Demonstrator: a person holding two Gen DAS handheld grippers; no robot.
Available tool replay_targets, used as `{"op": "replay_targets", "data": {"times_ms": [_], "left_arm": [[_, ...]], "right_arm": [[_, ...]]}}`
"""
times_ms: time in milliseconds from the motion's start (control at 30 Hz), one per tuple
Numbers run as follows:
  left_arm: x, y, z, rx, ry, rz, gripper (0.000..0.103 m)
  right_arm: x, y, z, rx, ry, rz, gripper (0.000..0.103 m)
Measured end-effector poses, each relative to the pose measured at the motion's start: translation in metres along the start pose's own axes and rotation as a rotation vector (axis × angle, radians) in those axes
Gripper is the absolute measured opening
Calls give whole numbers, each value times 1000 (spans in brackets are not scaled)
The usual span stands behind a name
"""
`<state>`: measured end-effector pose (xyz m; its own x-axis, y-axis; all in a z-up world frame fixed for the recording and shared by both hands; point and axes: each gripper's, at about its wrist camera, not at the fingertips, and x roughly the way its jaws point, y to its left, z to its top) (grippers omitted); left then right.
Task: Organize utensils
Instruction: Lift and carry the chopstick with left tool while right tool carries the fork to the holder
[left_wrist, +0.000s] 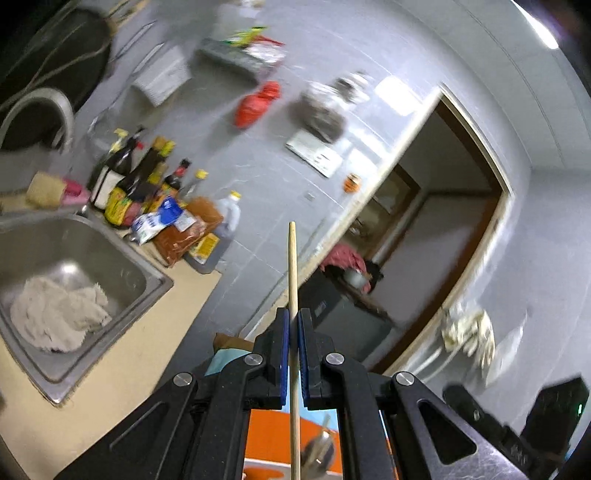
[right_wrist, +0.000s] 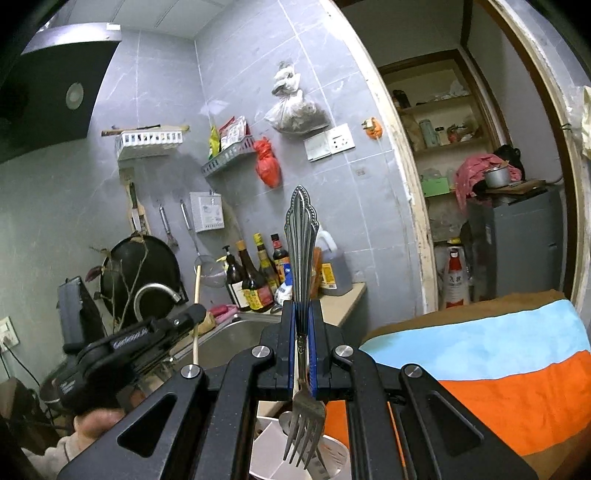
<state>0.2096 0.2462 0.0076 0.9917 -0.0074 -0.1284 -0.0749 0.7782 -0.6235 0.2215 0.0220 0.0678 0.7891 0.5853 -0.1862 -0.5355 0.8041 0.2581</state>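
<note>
Our right tool (right_wrist: 302, 332) clenches the fork (right_wrist: 301, 295) upright, tines directly above the white holder (right_wrist: 332, 458); left tool (left_wrist: 294, 332) grips a chopstick (left_wrist: 292, 266).

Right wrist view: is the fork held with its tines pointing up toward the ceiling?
No. The fork is clamped with its ornate handle pointing up and its tines hanging down over the white holder.

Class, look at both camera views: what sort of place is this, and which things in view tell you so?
Most likely a small home kitchen. A stainless steel sink is set into a beige counter, dark sauce bottles stand against the grey tiled wall, and a black round wok leans behind the curved tap.
</note>
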Motion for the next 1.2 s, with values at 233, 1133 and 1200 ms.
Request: {"op": "replay_targets", "data": {"times_ms": [233, 1133, 1200], "left_arm": [[13, 15, -13, 26, -27, 71, 5], [11, -4, -65, 303, 10, 183, 5], [11, -5, -66, 307, 24, 179, 5]], "right_arm": [[10, -1, -22, -33, 35, -1, 6], [34, -10, -77, -82, 176, -64, 6], [35, -12, -80, -79, 187, -70, 6]]}}
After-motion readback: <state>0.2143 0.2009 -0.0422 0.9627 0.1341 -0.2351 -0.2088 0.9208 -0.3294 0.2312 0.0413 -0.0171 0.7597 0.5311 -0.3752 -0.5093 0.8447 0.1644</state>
